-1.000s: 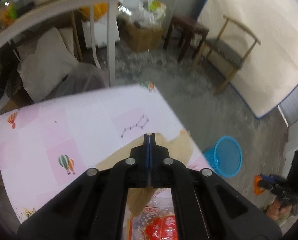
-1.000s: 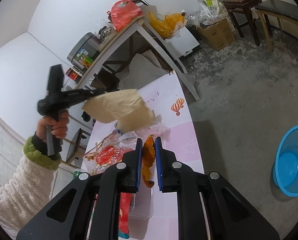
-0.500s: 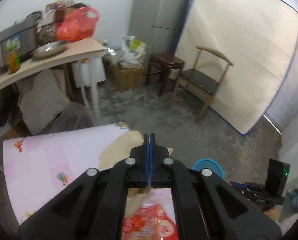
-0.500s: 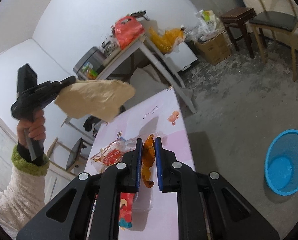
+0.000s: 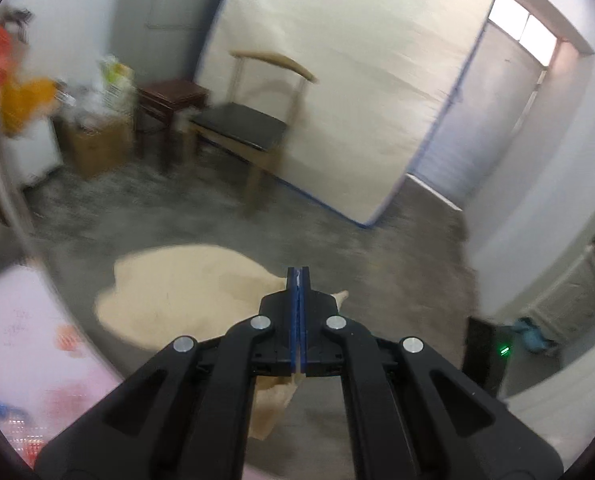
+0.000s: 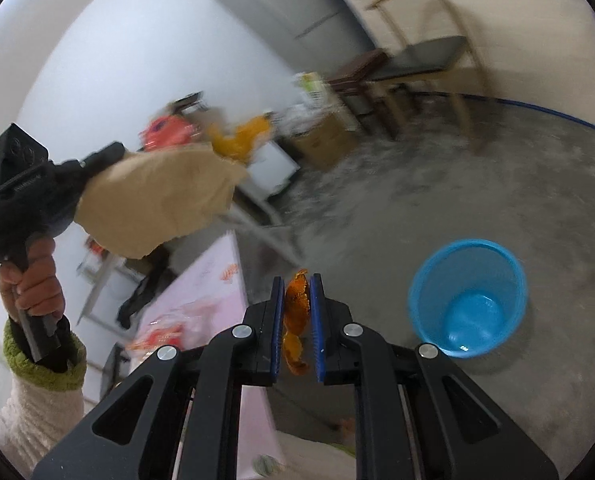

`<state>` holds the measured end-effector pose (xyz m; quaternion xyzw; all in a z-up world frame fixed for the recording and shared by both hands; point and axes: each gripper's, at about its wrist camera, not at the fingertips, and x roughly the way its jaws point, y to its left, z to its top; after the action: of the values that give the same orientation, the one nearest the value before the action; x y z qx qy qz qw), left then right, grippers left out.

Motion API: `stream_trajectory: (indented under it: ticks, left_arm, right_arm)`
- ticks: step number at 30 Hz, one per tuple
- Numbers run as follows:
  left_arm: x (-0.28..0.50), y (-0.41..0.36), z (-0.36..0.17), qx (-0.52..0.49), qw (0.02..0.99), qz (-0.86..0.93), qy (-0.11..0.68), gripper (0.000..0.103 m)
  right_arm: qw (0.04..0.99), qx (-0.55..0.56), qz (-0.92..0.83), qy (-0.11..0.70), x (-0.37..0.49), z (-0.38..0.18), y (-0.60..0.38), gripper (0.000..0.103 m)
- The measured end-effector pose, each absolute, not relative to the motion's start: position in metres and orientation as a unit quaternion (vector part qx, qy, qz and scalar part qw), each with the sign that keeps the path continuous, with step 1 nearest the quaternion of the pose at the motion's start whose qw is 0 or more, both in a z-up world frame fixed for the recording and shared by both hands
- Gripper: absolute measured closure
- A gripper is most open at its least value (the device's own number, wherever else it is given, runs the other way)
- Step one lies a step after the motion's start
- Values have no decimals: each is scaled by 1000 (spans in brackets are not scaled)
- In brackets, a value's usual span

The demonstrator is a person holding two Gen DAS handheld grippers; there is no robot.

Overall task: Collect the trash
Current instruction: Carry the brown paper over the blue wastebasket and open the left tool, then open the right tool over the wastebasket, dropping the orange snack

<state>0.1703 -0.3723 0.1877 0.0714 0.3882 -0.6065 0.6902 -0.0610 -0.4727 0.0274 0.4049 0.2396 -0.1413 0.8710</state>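
Trash in both grippers, carried off the counter toward the bin. My left gripper [image 5: 298, 274] is clamped on a crumpled sheet of tan brown paper [image 5: 185, 292], which billows out to the left of its tips. My right gripper [image 6: 297, 280] is clamped on a curl of orange peel [image 6: 295, 312] that hangs between the blue pads [image 6: 315, 320].

I judge the paper light and floppy, held by one edge, so it may flutter as it drops. The peel looks thin, limp and possibly slick, so a pinch across its middle suits it.

Only the right wrist view shows the round blue plastic basket [image 6: 467, 298] on the floor, ahead and to the right of that gripper. It also shows the person's hand [image 6: 33, 280] and the pink patterned counter [image 6: 213, 276] behind. The left wrist view is blurred and shows no basket.
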Motion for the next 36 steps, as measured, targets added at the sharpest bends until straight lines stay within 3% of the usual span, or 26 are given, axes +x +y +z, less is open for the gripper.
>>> stream_trajectory:
  ticks: [8, 18, 22, 23, 25, 27, 32, 36]
  left_arm:
    - [148, -476, 74, 59, 628, -594, 500, 103]
    - [181, -538, -91, 56, 589, -499, 633, 103]
    - [186, -550, -129, 68, 597, -469, 648, 102]
    - [188, -552, -138, 72, 598, -458, 654, 99]
    - [193, -551, -147, 66, 596, -444, 666, 77]
    - [199, -548, -148, 62, 600, -435, 668, 67]
    - [204, -533, -118, 71, 624, -439, 642, 62]
    - [202, -510, -62, 105, 661, -449, 592, 49]
  right_arm:
    - [825, 454, -216, 256, -113, -31, -510, 90]
    - [789, 490, -244, 280, -125, -81, -532, 90]
    - [781, 493, -248, 291, -124, -91, -539, 90]
    - [780, 494, -248, 294, -123, -93, -540, 90]
    - [778, 495, -248, 298, -120, -97, -543, 90]
    - [777, 494, -249, 302, -117, -100, -544, 90]
    - [780, 484, -237, 318, -92, -111, -552, 90]
    - [793, 445, -235, 342, -51, -122, -566, 89]
